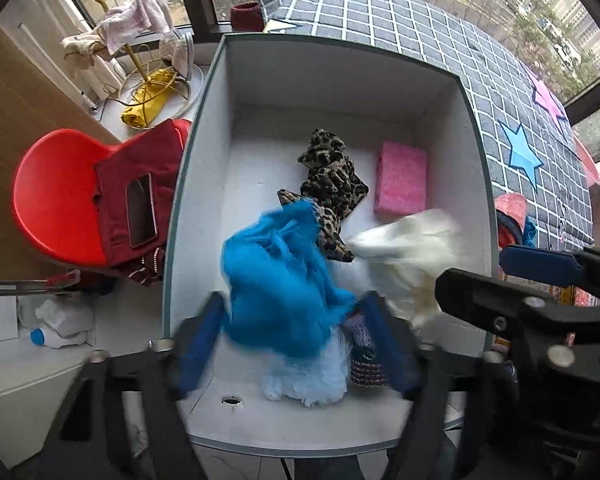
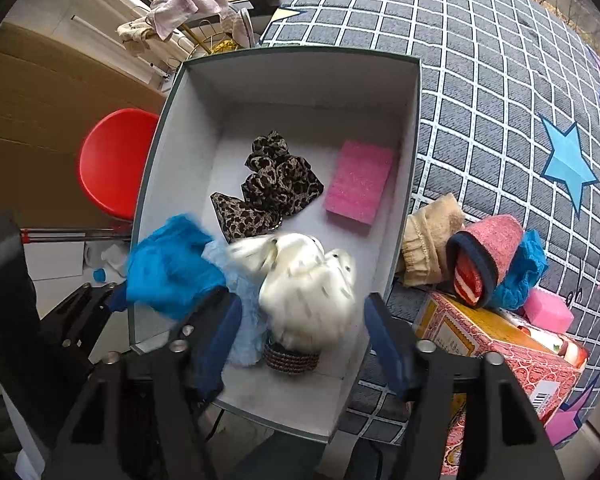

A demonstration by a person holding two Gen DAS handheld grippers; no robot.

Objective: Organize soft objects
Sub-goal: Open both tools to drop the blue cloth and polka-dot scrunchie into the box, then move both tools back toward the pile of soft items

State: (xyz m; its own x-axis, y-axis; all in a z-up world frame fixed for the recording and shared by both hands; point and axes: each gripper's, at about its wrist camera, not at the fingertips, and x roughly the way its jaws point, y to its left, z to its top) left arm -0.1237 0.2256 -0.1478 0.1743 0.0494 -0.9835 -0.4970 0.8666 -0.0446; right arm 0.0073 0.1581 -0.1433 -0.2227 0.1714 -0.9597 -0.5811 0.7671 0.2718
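Our left gripper (image 1: 296,344) stood spread over the white box (image 1: 204,152), the blurred blue cloth (image 1: 276,276) loose between its fingers. Our right gripper (image 2: 300,336) was spread too, around the cream cloth (image 2: 304,284). Both cloths sat near the box's front wall, over the pale blue fluff (image 1: 308,380). We judged a trailing fold could snag a finger and be dragged out again.

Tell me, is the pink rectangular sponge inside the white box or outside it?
Inside: the pink rectangular sponge lies flat on the white box floor.
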